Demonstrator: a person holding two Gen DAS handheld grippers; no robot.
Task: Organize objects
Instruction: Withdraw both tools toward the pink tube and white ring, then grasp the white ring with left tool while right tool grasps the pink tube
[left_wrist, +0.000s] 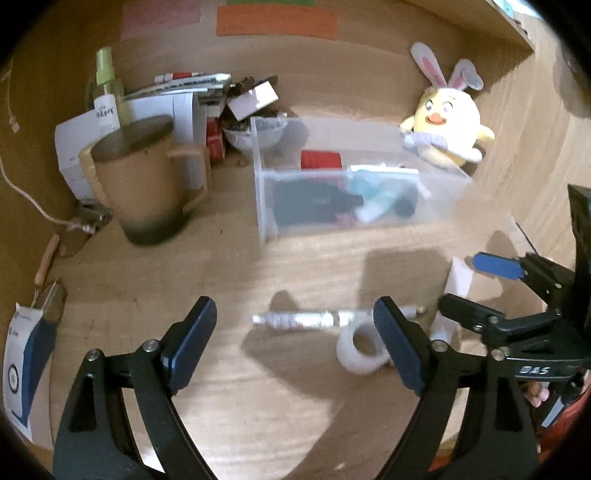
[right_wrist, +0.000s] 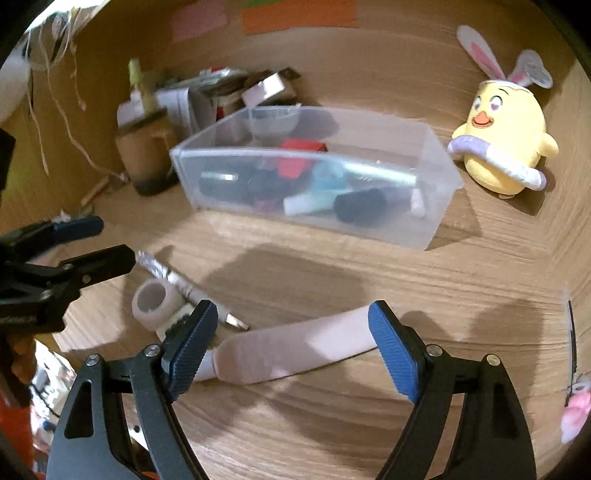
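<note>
My left gripper hangs open over the wooden desk. A silver pen-like stick lies between its fingers, and a white tape roll sits by the right finger. My right gripper is open too, with a long white tube lying flat between its fingers, untouched. The tape roll and the silver stick lie to its left. Each gripper shows in the other's view: the right gripper at the right edge, the left gripper at the left edge.
A clear plastic bin with several small items stands behind the loose things. A yellow plush chick sits at the back right. At the back left are a lidded brown mug, a spray bottle and stacked boxes.
</note>
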